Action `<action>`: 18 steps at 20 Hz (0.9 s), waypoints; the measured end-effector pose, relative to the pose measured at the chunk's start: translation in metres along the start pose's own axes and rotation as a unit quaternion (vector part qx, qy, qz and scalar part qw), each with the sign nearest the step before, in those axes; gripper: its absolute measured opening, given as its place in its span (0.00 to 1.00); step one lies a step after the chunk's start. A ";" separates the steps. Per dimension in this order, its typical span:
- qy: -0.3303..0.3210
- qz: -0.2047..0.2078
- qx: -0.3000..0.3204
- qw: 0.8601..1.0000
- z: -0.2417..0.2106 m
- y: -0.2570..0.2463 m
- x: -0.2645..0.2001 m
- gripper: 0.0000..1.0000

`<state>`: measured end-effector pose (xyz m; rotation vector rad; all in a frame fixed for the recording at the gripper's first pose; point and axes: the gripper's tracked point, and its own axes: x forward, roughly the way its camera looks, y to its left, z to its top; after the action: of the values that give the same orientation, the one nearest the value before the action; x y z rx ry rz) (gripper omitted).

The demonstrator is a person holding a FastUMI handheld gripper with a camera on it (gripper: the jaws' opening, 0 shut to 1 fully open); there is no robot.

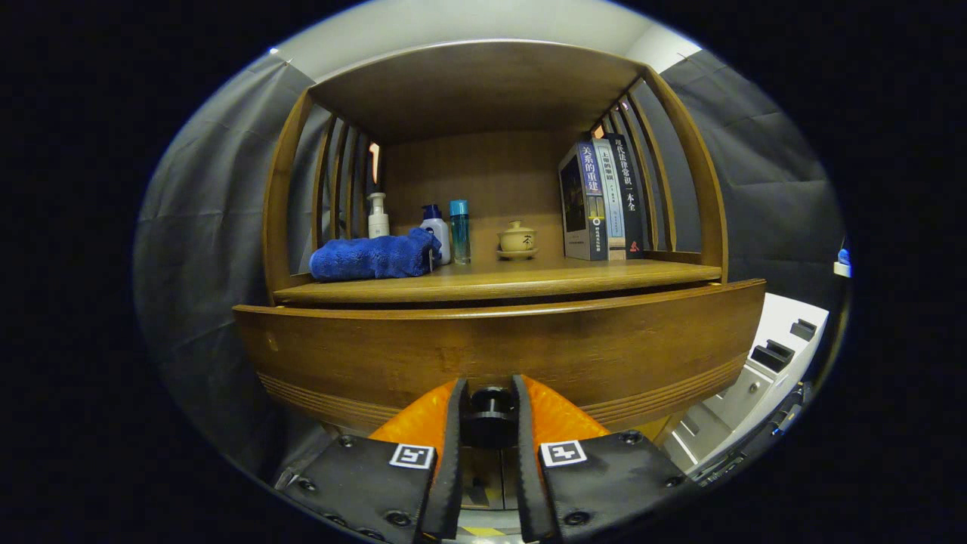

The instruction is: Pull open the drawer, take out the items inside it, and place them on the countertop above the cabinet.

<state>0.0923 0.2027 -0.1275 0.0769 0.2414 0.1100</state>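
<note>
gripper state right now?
Gripper: shut on the drawer knob, one finger pressing each side; drawer front looks slightly pulled out.

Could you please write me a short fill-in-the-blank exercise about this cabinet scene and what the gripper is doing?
1. The gripper has both fingers pressed on the drawer's dark ____.
2. On the countertop, the folded towel is ____ in colour.
3. The books stand ____ at the far side from the towel.
4. The small lidded cup sits between the bottles and the ____.

Missing words: knob; blue; upright; books
</note>
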 end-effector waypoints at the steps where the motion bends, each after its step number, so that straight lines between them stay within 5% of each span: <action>1: 0.000 0.001 0.002 1.000 -0.001 0.001 -0.004 0.38; 9: -0.025 0.013 0.000 1.000 0.015 0.006 -0.043 0.38; 12: -0.047 0.002 -0.063 0.997 0.027 0.005 -0.063 0.09; 18: 0.012 0.035 -0.053 0.998 -0.030 0.016 -0.081 0.09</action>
<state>0.0051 0.2105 -0.1360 -0.0222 0.2567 0.1941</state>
